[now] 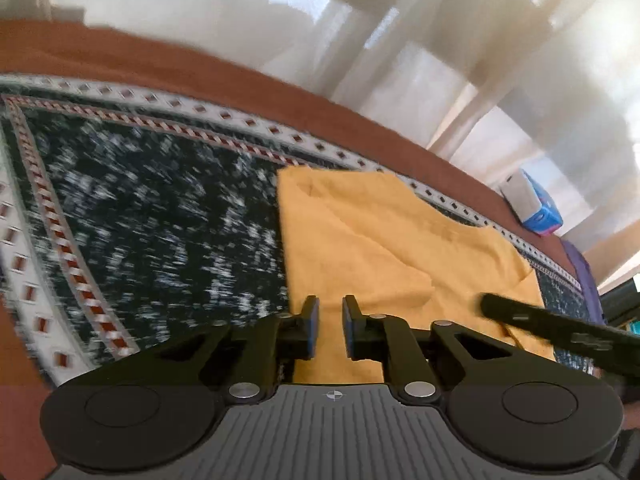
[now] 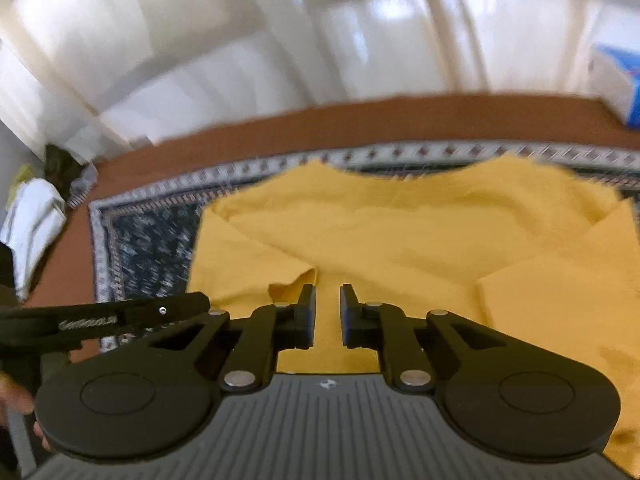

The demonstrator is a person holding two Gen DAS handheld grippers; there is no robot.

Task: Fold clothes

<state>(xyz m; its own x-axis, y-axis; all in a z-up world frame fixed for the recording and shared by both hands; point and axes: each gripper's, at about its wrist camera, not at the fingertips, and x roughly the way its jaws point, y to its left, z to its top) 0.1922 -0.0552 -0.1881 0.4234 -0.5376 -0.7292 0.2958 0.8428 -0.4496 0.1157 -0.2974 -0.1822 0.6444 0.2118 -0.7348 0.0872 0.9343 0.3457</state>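
A yellow shirt (image 1: 372, 240) lies flat on a dark patterned cloth (image 1: 152, 208), with its sleeves folded inward over the body. It also shows in the right wrist view (image 2: 420, 240), neckline at the far side. My left gripper (image 1: 331, 312) is open and empty, hovering over the shirt's left part near its edge. My right gripper (image 2: 327, 300) is open and empty, above the middle of the shirt next to the folded left sleeve. Each gripper's side shows in the other's view as a black bar (image 1: 560, 332) (image 2: 120, 316).
The patterned cloth covers a brown surface (image 1: 120, 52). A blue and white box (image 1: 536, 208) stands at the far right edge, also in the right wrist view (image 2: 620, 80). White cabinets or doors (image 2: 280, 40) rise behind. A white cloth (image 2: 32, 224) lies at the far left.
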